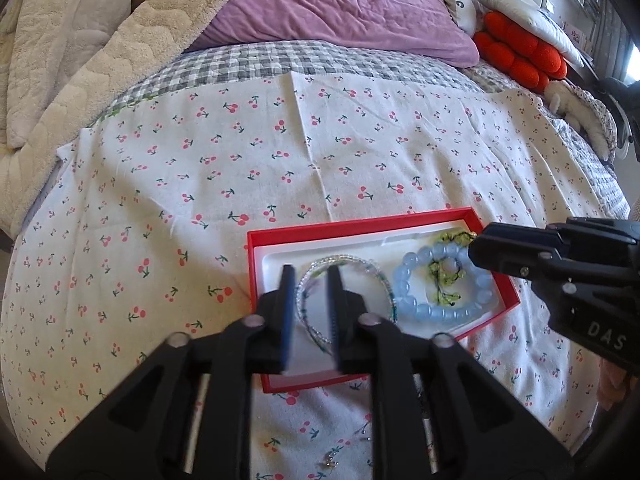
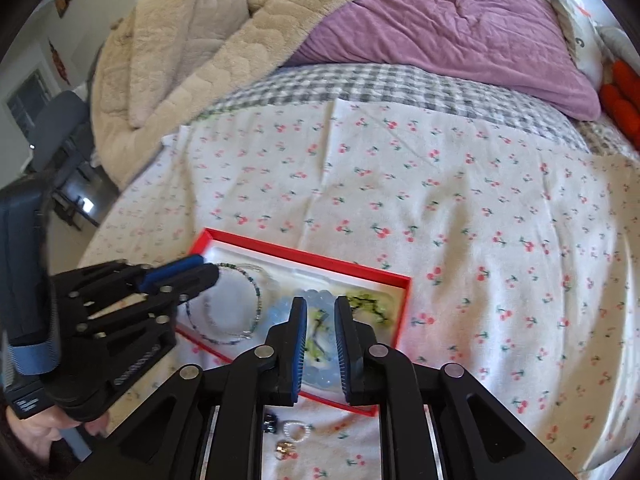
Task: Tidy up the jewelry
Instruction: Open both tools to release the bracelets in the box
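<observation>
Two grippers hover over the red box (image 1: 256, 264): the left gripper (image 1: 312, 280) narrowly parted above the clear beaded bracelet (image 1: 376, 270), the right gripper (image 2: 320, 312) narrowly parted above the blue bead bracelet (image 1: 436, 312). A green beaded strand (image 1: 442, 280) lies inside that bracelet; the box rests on cherry-print cloth (image 1: 240, 152).

cherry-print cloth (image 1: 280, 152), grey gingham sheet (image 1: 248, 62), purple duvet (image 1: 352, 4), beige fleece blanket (image 1: 72, 40) — red cushion (image 1: 520, 52) beyond
</observation>
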Demonstrator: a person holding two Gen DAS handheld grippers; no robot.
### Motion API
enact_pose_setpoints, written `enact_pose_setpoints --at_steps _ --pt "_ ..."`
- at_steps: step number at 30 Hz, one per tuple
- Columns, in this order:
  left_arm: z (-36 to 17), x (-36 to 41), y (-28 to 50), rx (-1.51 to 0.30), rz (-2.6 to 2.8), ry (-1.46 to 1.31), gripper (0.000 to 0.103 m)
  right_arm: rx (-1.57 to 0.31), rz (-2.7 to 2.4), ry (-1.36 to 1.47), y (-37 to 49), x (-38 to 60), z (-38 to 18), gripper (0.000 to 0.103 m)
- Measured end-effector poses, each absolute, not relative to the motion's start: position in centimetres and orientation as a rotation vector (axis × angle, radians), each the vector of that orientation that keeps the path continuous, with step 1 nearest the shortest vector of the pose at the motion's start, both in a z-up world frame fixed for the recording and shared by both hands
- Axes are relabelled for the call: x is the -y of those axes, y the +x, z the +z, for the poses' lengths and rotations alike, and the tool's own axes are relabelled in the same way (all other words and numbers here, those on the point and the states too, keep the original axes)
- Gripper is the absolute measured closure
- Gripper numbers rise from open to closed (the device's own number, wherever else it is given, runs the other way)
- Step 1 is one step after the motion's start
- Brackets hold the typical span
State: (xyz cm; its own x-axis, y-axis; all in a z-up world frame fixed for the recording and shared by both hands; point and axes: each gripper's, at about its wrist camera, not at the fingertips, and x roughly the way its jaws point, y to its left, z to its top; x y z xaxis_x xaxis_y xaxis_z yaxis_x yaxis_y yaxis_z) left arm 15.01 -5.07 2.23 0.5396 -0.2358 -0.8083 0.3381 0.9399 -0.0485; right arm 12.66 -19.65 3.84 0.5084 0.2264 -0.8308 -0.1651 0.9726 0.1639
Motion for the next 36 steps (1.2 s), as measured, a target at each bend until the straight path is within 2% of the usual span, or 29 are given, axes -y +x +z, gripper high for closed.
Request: enact_pose_setpoints --at_steps 2,6,8,10,11,12,16,20,23,36 --pt "2.4 5.3 14.7 -0.927 -0.337 0.133 0.055 -1.017 0.234 0.069 12.6 19.8 3.8 0.086" --pt "3.0 5.3 14.2 -0.913 -0.334 0.147 0.046 -1.021 0.23 0.069 12.2 20.1 4.1 0.083" --pt "3.2 5.2 14.0 -0.922 -0.332 0.139 0.035 -1.017 0.231 0.064 11.9 20.0 4.3 0.079" --pt "3.5 5.0 13.6 -0.924 -0.334 0.133 0.028 -1.014 0.232 0.065 11.6 20.0 4.4 0.068" --pt "3.5 5.0 13.4 -0.925 -0.335 0.132 0.024 -1.007 0.237 0.067 11.4 20.0 4.6 0.048" --pt "3.6 4.9 13.2 -0.927 -0.337 0.132 0.022 -0.993 0.24 0.069 11.1 20.0 4.9 0.036" --pt "3.7 4.7 12.3 -0.943 -0.329 0.145 0.018 -0.972 0.254 0.063 10.1 19.7 5.6 0.035" --pt "3.5 4.3 11.5 -0.96 -0.323 0.168 0.015 -0.972 0.248 0.05 8.7 19.7 5.5 0.027" --pt "3.1 3.7 11.0 -0.982 -0.321 0.167 0.013 -0.986 0.245 0.026 7.6 19.7 5.2 0.026" --pt "0.0 1.8 8.2 -1.113 -0.354 0.148 0.012 -1.164 0.183 -0.012 4.6 20.1 1.6 0.024"
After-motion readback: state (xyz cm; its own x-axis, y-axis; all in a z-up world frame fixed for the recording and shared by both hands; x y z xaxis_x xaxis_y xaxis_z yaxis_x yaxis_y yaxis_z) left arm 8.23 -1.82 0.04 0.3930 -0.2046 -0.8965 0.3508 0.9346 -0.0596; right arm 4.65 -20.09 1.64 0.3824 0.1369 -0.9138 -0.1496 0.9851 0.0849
